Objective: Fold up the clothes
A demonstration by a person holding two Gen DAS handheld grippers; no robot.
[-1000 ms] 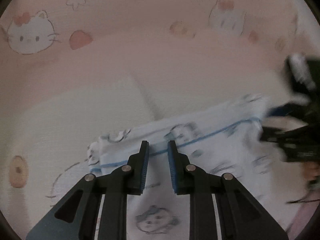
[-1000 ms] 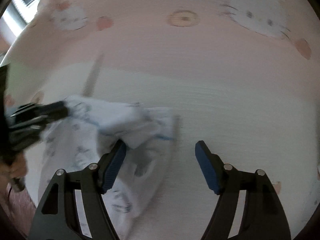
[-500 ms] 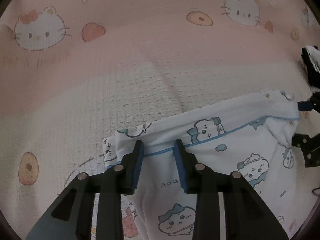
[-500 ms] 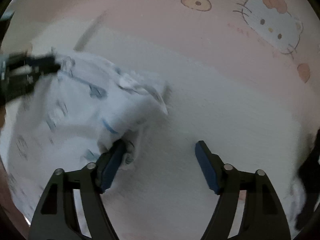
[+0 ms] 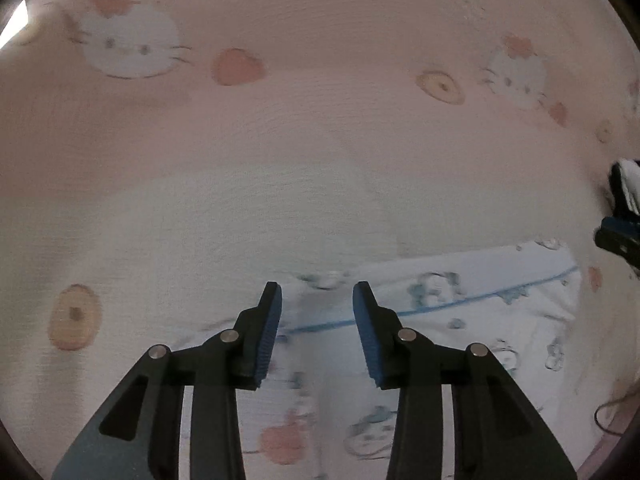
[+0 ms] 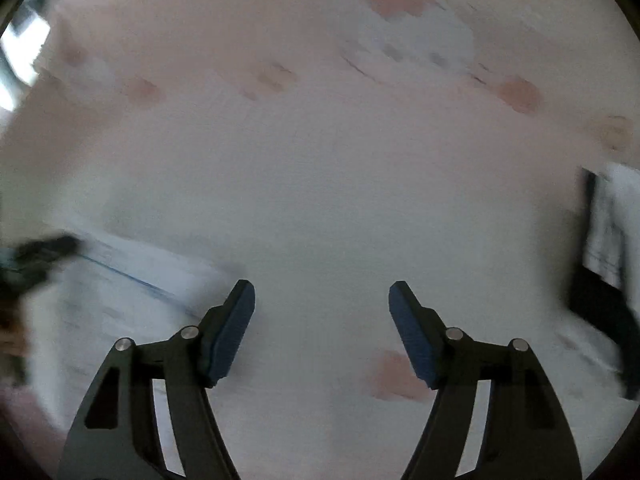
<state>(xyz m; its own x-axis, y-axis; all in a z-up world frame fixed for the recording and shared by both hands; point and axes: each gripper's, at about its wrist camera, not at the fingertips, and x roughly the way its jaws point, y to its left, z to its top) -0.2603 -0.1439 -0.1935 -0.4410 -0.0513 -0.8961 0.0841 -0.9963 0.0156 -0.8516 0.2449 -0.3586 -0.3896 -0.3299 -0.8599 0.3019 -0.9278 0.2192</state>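
Note:
A white garment [image 5: 460, 320] with blue piping and small cartoon prints lies flat on the pink cat-print bedsheet [image 5: 320, 140]. My left gripper [image 5: 318, 300] hovers over its left part. Its jaws are opening and the cloth lies below them, not pinched. In the right wrist view the blurred garment [image 6: 132, 288] lies to the left of my right gripper [image 6: 322, 296]. That gripper's jaws stand wide, are closing slightly, and have only bare sheet between them. The left gripper [image 6: 40, 252] shows as a dark blur at the left edge.
A black and white item [image 6: 600, 272] lies on the sheet at the far right, also seen as the black and white item [image 5: 626, 188] near the right gripper [image 5: 618, 236]. A bright window [image 6: 24, 52] is at the upper left.
The left jaws have spread wider and the left gripper has drawn back a little. The right gripper has lifted and shifted right, off the garment's folded edge, which now lies flatter.

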